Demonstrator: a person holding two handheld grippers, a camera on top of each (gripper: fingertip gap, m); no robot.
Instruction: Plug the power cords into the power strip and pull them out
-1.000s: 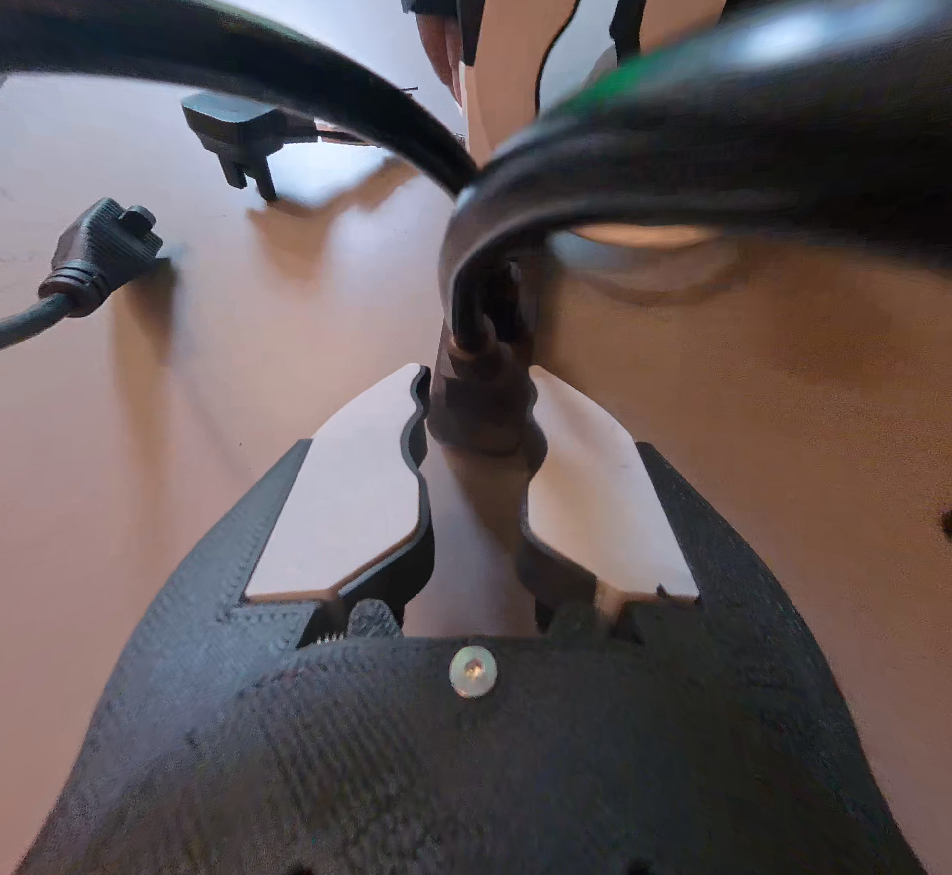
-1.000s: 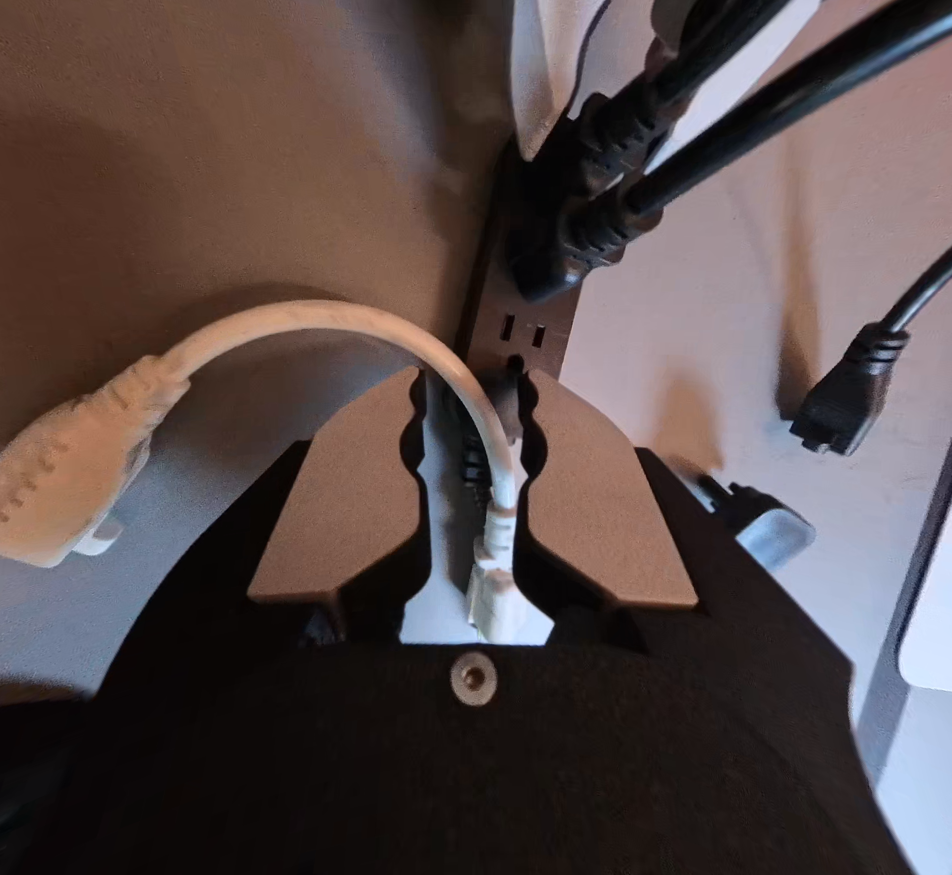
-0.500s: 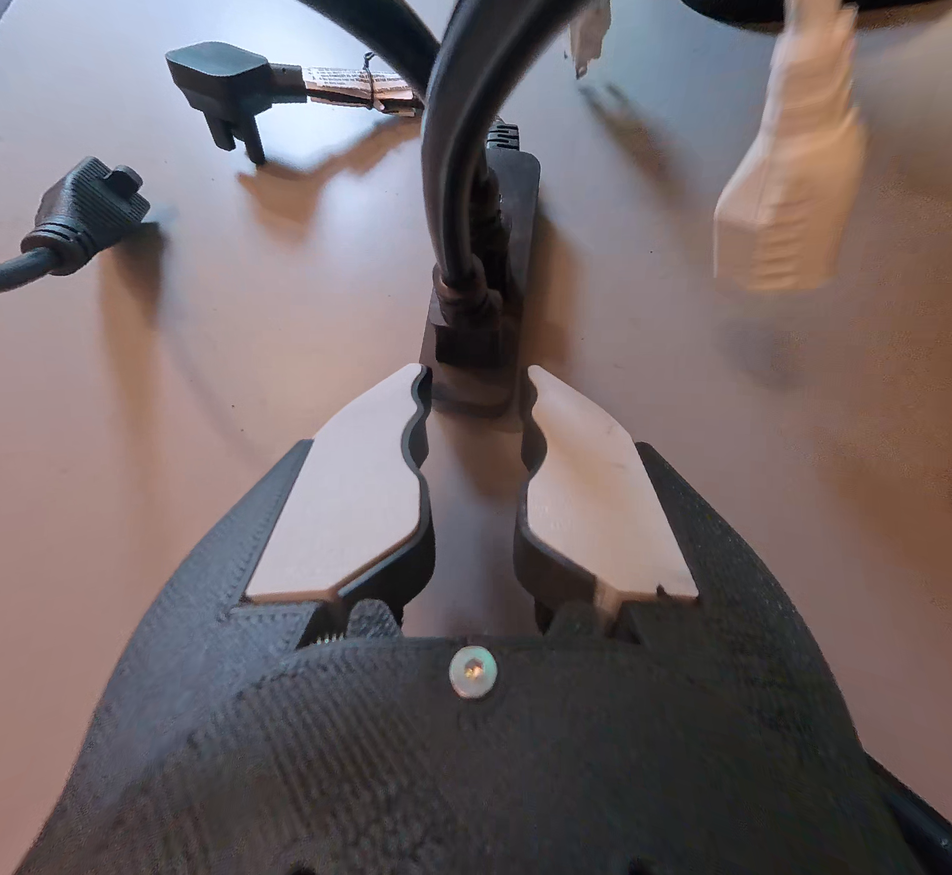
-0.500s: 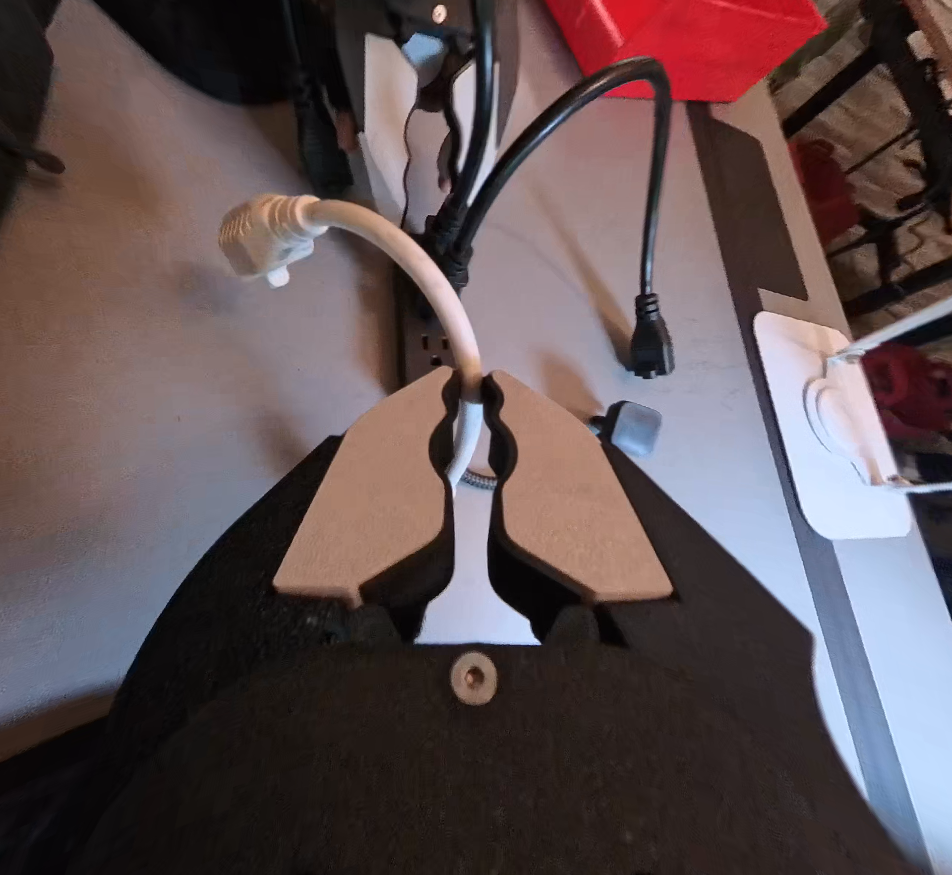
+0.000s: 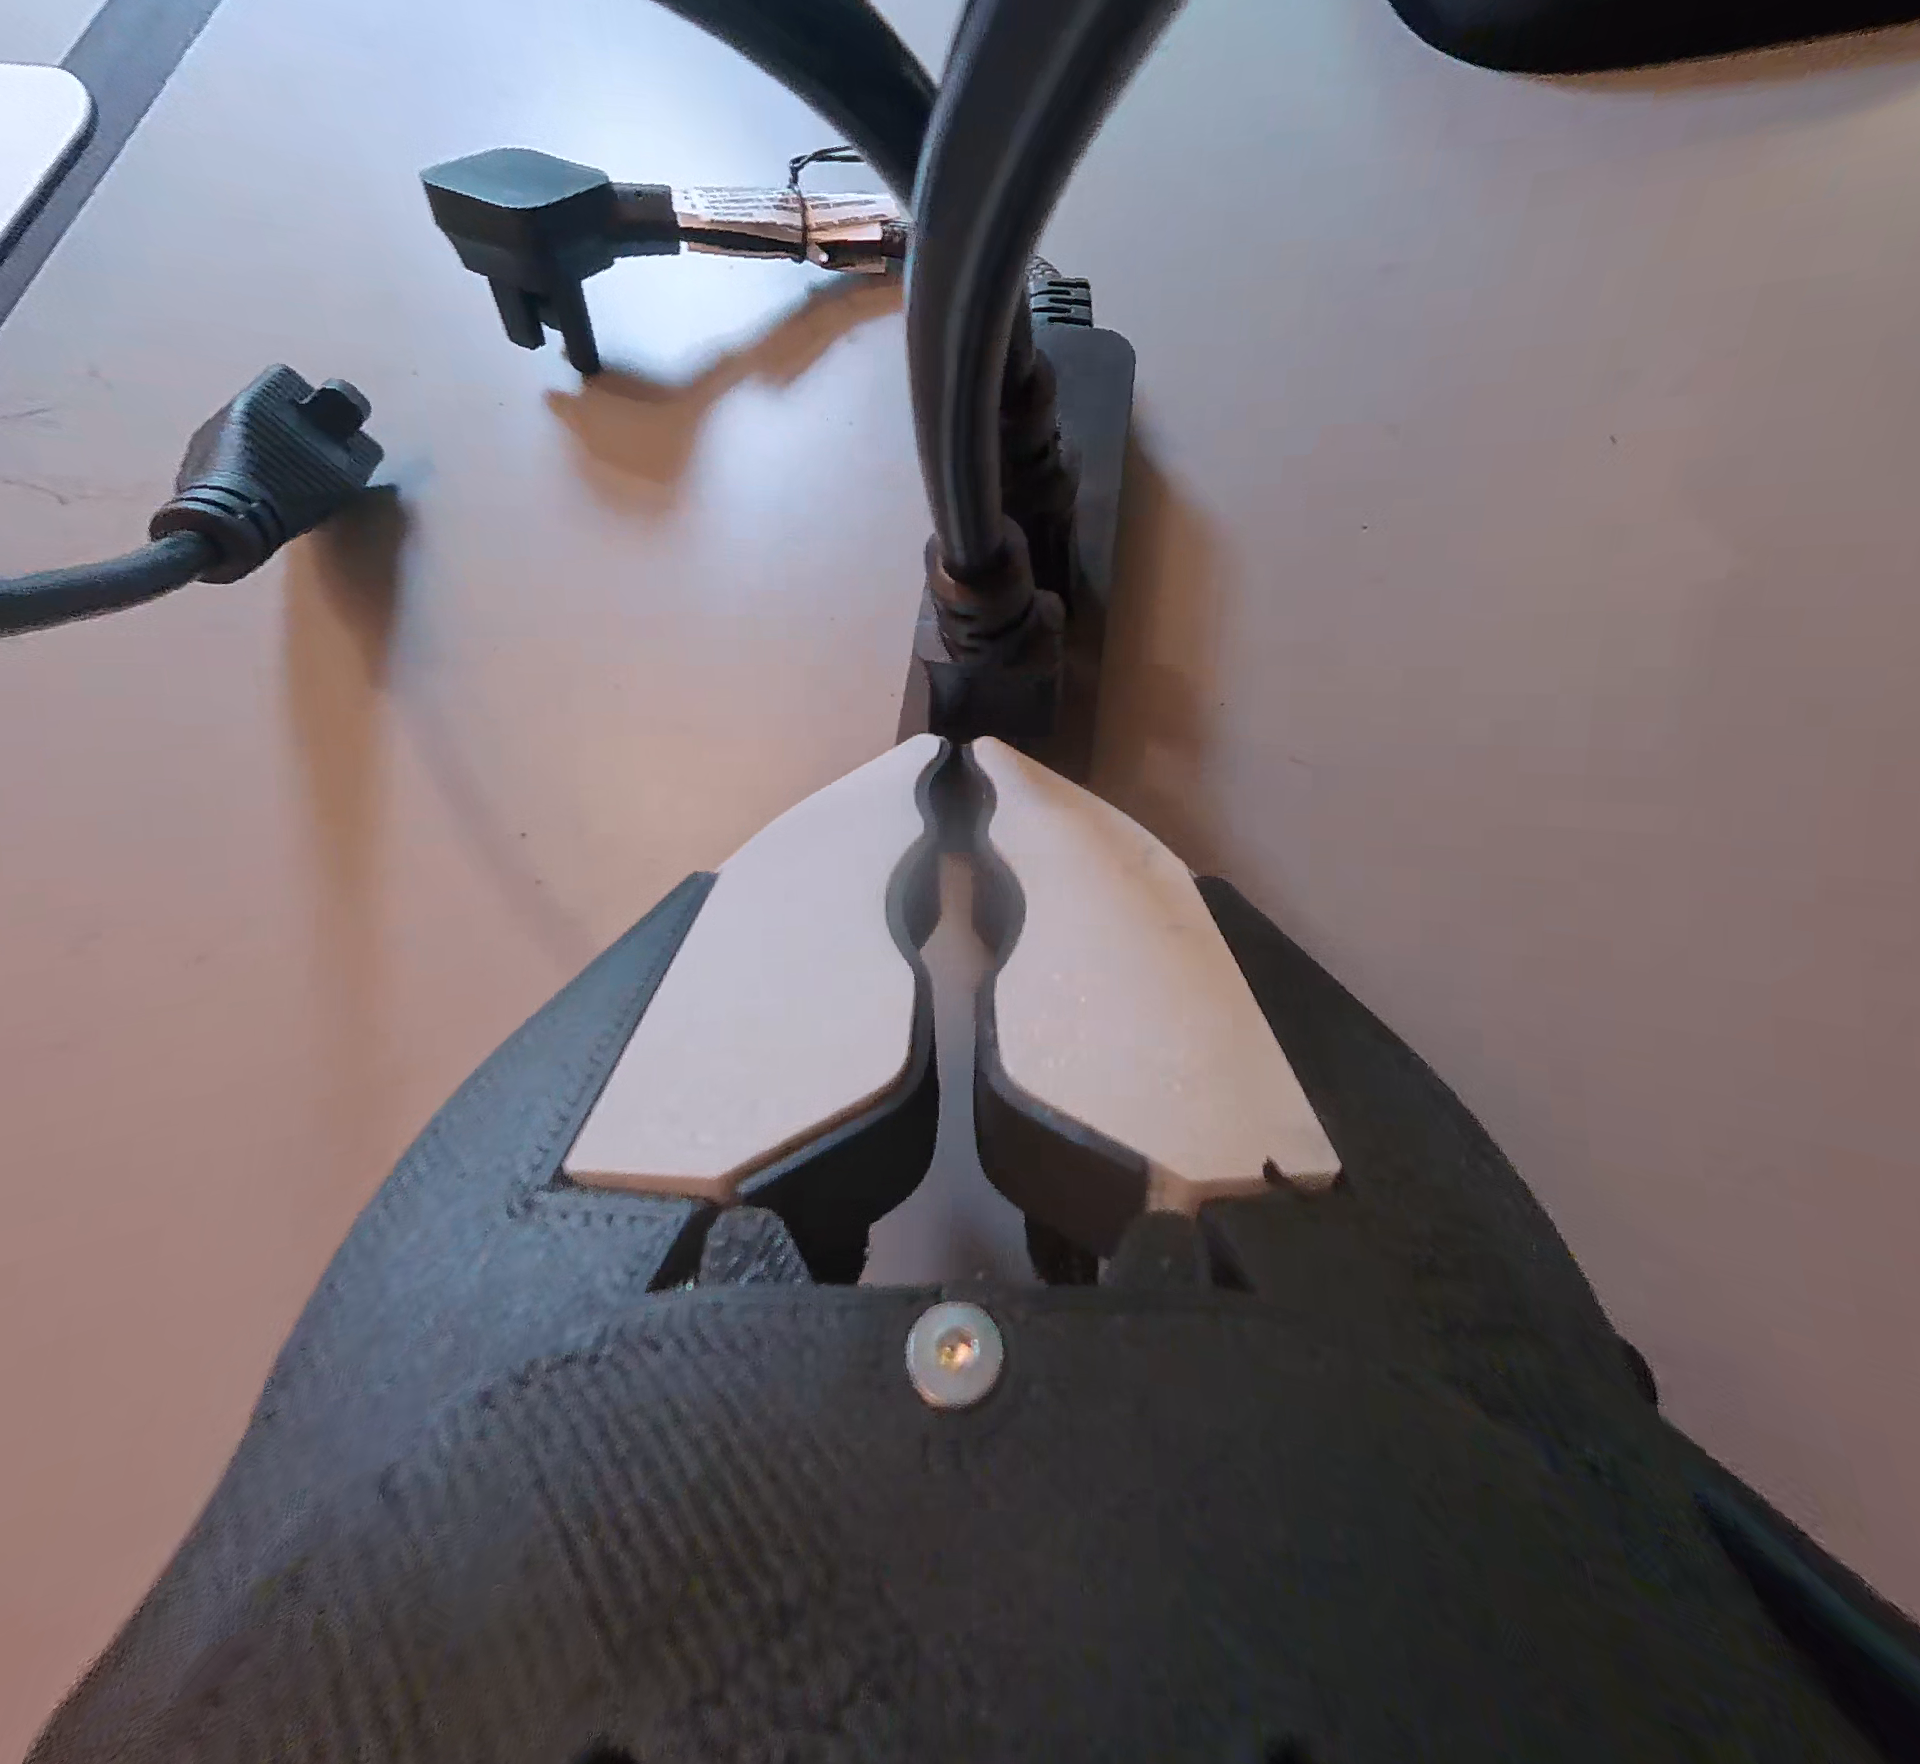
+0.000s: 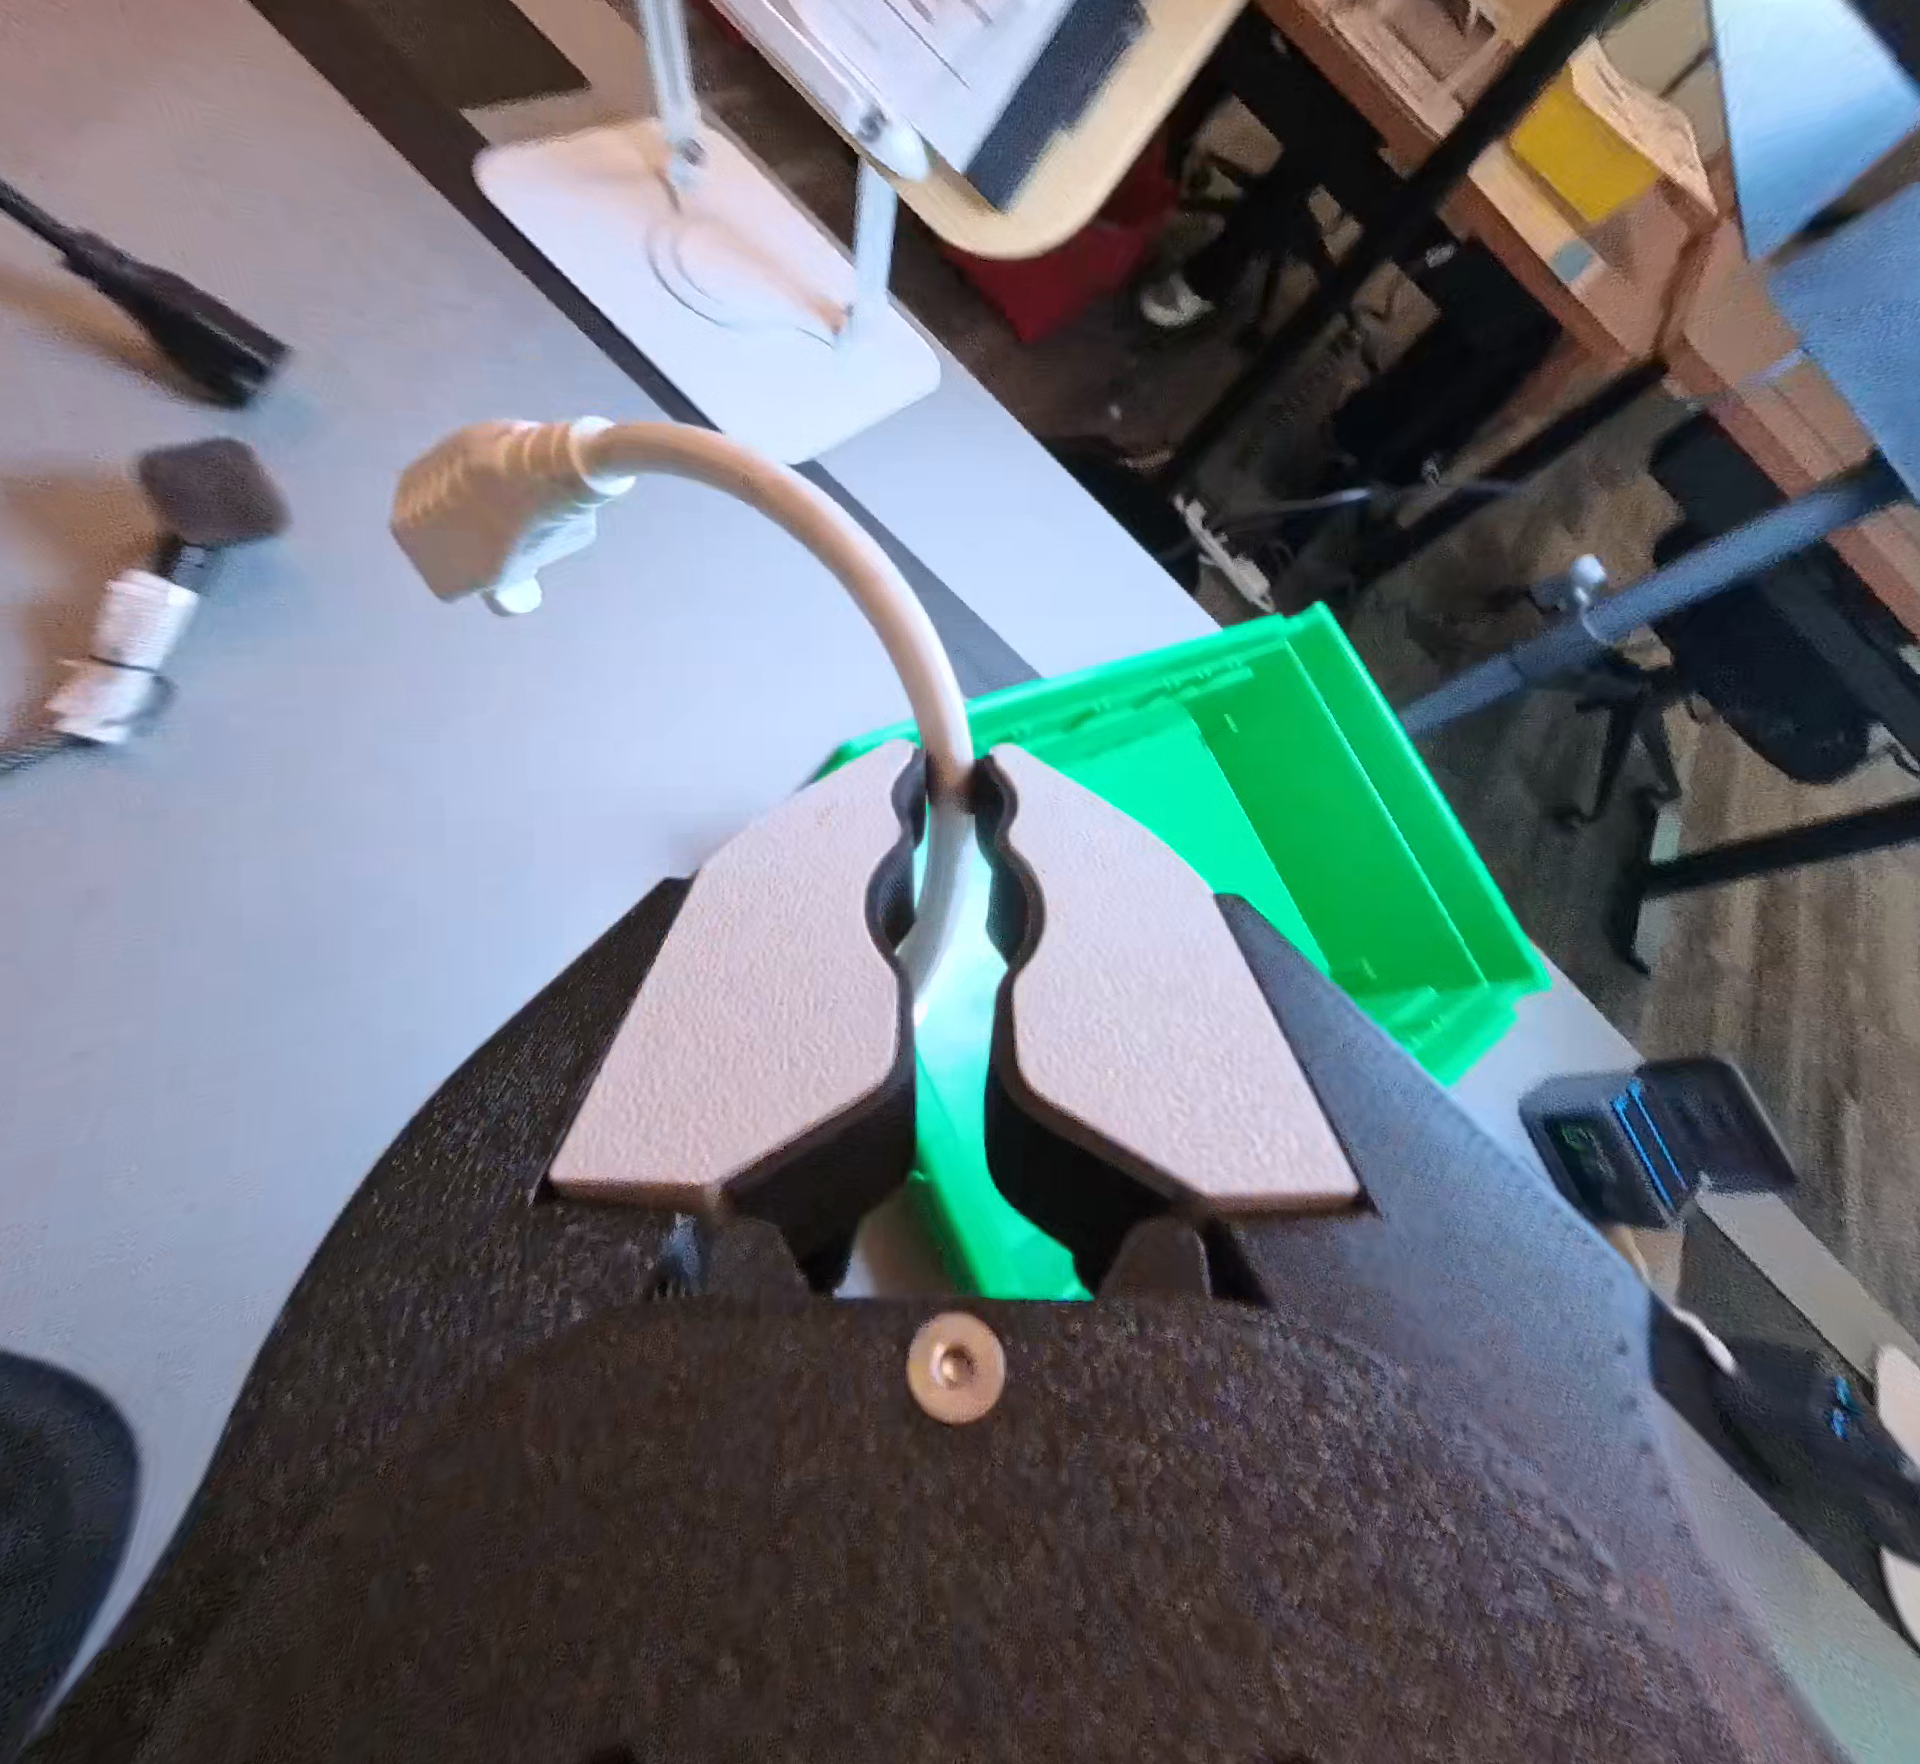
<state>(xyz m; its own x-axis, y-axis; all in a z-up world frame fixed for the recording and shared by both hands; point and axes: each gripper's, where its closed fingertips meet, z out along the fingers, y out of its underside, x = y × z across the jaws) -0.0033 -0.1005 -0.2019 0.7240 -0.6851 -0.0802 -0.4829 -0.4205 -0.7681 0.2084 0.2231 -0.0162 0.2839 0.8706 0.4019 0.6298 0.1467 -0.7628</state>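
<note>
Right gripper (image 6: 956,764), clenched on the thin white power cord (image 6: 831,551), had lifted it clear over the counter (image 6: 312,883); left gripper (image 5: 961,746) had closed empty before the black power strip (image 5: 1091,488), centre frame, two black cords still plugged.

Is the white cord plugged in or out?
Out: the right gripper holds the white cord, its plug hanging in air.

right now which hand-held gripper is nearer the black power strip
Left. The left hand-held gripper sits shut, its tips right at the end of the black power strip. The right hand-held gripper holds the white cord elsewhere, strip out of view.
</note>
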